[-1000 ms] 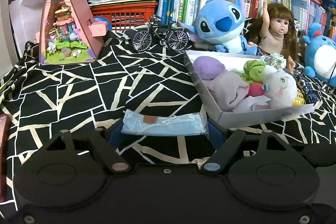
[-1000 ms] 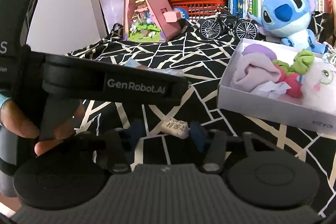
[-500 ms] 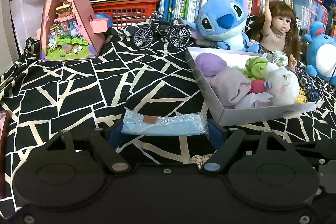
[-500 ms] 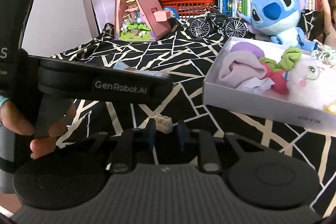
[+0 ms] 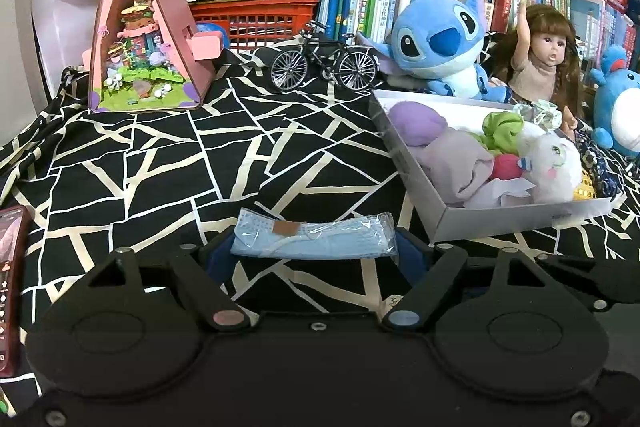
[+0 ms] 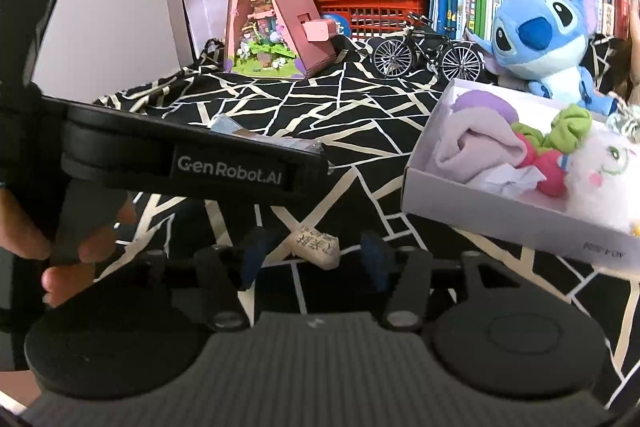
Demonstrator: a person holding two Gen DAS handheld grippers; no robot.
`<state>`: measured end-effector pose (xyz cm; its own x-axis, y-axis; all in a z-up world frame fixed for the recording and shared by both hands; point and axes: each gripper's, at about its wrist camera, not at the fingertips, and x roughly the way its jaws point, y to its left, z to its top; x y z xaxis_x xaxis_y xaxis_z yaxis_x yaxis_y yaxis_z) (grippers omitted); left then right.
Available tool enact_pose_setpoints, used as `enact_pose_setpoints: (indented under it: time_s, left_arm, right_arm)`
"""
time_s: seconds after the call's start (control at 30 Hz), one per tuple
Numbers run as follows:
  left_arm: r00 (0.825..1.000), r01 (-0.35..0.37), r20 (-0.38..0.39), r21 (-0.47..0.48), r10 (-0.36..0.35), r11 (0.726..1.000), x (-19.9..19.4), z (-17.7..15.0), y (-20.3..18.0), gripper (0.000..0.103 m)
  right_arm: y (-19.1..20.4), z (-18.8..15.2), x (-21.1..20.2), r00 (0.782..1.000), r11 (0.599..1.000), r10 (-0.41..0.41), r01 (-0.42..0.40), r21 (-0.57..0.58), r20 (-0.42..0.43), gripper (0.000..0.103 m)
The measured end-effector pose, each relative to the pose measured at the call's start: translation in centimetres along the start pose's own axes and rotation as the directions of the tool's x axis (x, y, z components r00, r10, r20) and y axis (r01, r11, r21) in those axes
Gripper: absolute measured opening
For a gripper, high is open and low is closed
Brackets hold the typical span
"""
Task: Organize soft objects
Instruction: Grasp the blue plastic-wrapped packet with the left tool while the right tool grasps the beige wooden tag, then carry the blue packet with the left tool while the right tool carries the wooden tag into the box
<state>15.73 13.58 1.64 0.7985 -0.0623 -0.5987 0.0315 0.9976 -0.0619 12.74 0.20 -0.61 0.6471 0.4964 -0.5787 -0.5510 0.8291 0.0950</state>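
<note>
My left gripper (image 5: 315, 247) is shut on a flat clear packet with a light blue face mask (image 5: 314, 237), which spans the gap between the blue pads. In the right wrist view that gripper (image 6: 320, 163) shows as a black bar from the left, with a person's fingers on its handle. My right gripper (image 6: 315, 241) hangs low over the cloth, its jaws opening. A small beige block with printed characters (image 6: 316, 247) lies between them, untouched by either pad. To the right stands a white box (image 5: 500, 219) (image 6: 500, 223) of soft items: purple cloth, green scrunchie, white plush.
A black cloth with cream lines (image 5: 160, 167) covers the table. At the back stand a pink triangular toy house (image 5: 144, 39), a model bicycle (image 5: 324, 63), a blue plush (image 5: 436, 39), a doll (image 5: 544, 63), a red basket and books. A phone (image 5: 10, 287) lies at the left edge.
The right gripper's jaws closed with the small beige block just beyond their tips, then spread wide; the block now lies between them. The left gripper and its mask packet have not moved.
</note>
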Motion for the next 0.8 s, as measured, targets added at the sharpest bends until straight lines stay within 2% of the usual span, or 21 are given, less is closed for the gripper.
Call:
enact_pose_setpoints:
  time_s: [0.17,0.2,0.23,0.27,0.3,0.8]
  left_arm:
    - [1.000,-0.008,-0.003,-0.009,0.008,1.000,0.1,-0.1,0.4,0.079]
    - [1.000,-0.010,-0.004,-0.011,0.010,1.000,0.1,-0.1,0.5,0.079]
    - [1.000,-0.011,-0.005,-0.014,0.011,1.000,0.1,-0.1,0.6,0.079]
    - [1.000,-0.012,-0.006,-0.015,0.012,1.000,0.1,-0.1,0.7,0.079]
    - [1.000,-0.013,-0.006,-0.016,0.013,1.000,0.1,-0.2,0.7,0.079]
    - [1.000,0.002,-0.004,-0.011,-0.002,1.000,-0.3,-0.1,0.1,0.079]
  right_arm:
    - [0.0,0.1,0.7,1.000,1.000,-0.015,0.015,0.007,-0.016,0.065]
    - [0.0,0.1,0.7,1.000,1.000,-0.023,0.024,0.016,-0.015,0.049]
    - [-0.1,0.0,0.7,0.999,0.999,-0.029,0.029,0.022,-0.014,0.046]
    - [-0.2,0.0,0.7,0.999,0.999,-0.033,0.034,0.029,-0.011,0.038]
    - [-0.3,0.0,0.6,0.999,0.999,-0.031,0.032,0.037,-0.010,0.036]
    - [-1.7,-0.2,-2.8,0.997,0.997,-0.063,0.060,0.056,0.053,0.036]
